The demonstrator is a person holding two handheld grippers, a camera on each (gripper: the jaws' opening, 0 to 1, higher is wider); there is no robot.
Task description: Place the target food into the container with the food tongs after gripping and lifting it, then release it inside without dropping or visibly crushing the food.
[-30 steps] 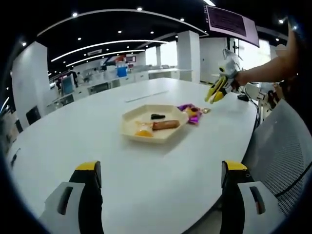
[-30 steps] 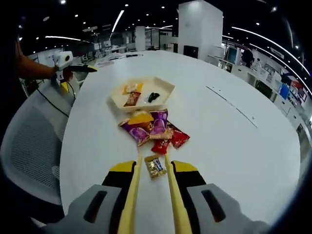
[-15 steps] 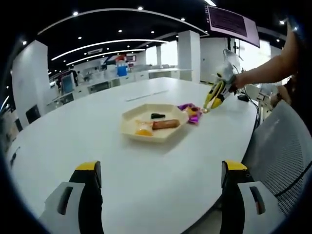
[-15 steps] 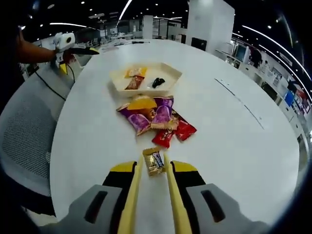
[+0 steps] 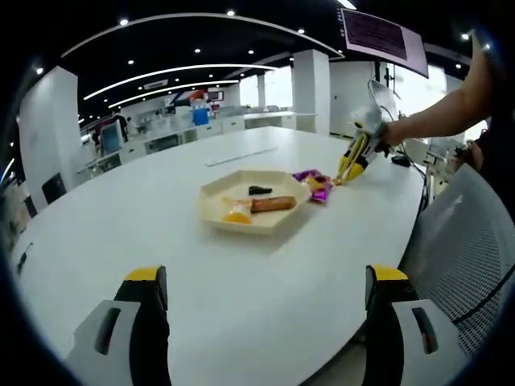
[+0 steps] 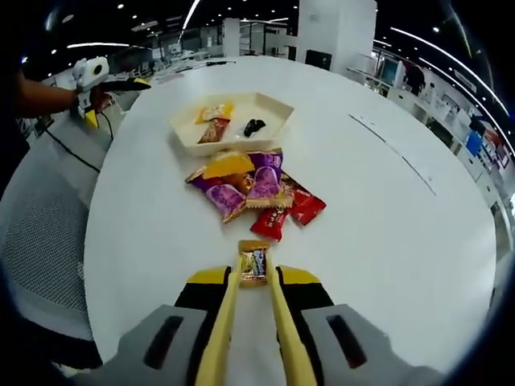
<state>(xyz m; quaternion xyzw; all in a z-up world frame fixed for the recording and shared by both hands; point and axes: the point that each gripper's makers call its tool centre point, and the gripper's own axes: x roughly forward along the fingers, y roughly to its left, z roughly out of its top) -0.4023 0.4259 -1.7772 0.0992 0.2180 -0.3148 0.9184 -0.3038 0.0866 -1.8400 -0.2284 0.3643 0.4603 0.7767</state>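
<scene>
Left gripper view: left gripper [image 5: 261, 301] at bottom, jaws spread wide, holding nothing. Tray [image 5: 216, 195] mid-frame on white table [image 5: 121, 233]; right gripper [image 5: 352, 159] at right.

Right gripper view: tray upper left, wrapper pile [image 6: 249, 191] centre. Right gripper clamps yellow tongs [image 6: 251, 322]; tips flank gold candy [image 6: 253, 263] lower centre, grip unclear.
</scene>
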